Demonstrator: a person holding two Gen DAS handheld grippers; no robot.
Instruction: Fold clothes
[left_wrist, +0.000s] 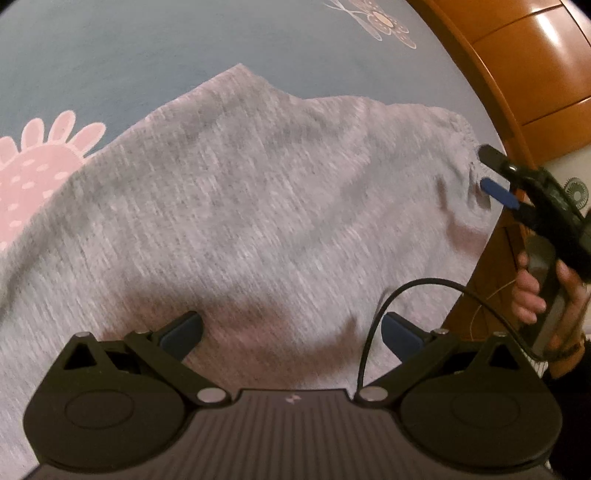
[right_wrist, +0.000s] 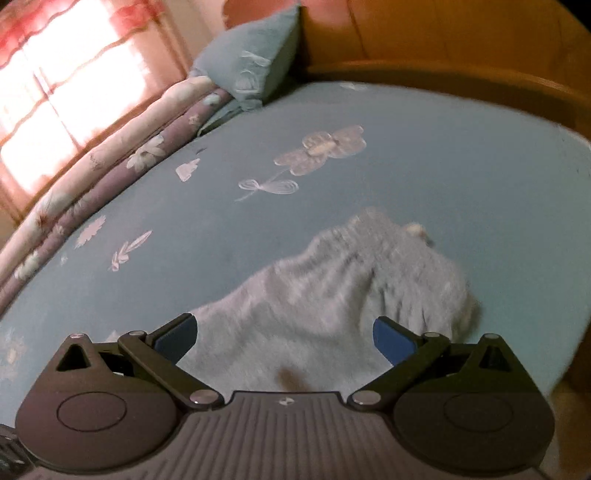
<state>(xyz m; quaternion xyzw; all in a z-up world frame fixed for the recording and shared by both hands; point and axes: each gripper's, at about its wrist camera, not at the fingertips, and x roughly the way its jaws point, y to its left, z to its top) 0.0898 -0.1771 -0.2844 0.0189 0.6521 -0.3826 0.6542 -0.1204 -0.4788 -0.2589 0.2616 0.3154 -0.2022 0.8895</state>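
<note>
A grey knit garment (left_wrist: 258, 206) lies spread on the blue bed sheet (left_wrist: 110, 66). My left gripper (left_wrist: 291, 332) hovers over its near part, open, with only fabric showing below the gap. In the same view my right gripper (left_wrist: 493, 173) is at the garment's right edge, held by a hand (left_wrist: 532, 291), its blue-padded fingers apart. The right wrist view shows the garment (right_wrist: 332, 295) bunched and wrinkled ahead of the right gripper (right_wrist: 284, 336), which is open and holds nothing. Both views are motion-blurred.
The sheet (right_wrist: 443, 166) carries pale flower prints. A blue pillow (right_wrist: 255, 62) and a rolled floral quilt (right_wrist: 110, 155) lie at the bed's far side under a bright curtained window (right_wrist: 55, 92). A wooden bed frame (left_wrist: 524, 74) borders the mattress.
</note>
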